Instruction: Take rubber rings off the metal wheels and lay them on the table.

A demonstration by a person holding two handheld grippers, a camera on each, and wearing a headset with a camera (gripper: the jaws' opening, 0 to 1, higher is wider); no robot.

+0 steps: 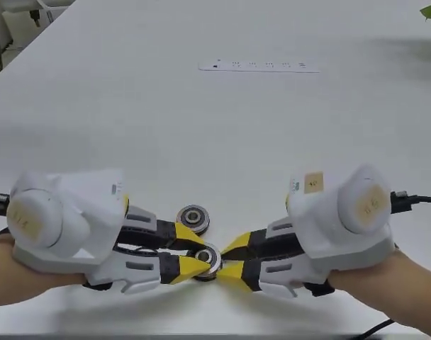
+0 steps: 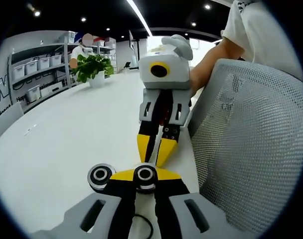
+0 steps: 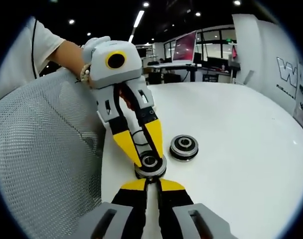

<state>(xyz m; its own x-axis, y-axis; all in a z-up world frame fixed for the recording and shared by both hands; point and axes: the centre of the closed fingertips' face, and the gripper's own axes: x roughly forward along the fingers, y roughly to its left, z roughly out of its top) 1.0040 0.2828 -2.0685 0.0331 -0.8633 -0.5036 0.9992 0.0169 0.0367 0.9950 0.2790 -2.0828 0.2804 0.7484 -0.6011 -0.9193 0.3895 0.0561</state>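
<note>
seemingly nothing is done yet: the dark rings point(image 1: 180, 219) look to be on both wheels. the near wheel point(image 1: 207, 258) sits on the table point(image 1: 222, 134), clamped in the left gripper point(image 1: 196, 253), with the right gripper point(image 1: 224, 262) jaws together against its right rim. the second wheel point(image 1: 193, 218) lies free just beyond, to the left.

The far wheel point(image 1: 193, 218) lies flat — near wheel point(image 1: 207, 259) clamped beside it.

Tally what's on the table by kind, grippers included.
metal wheels: 2
grippers: 2 (left gripper, right gripper)
power strip: 1
potted plant: 1
Total: 6
</note>
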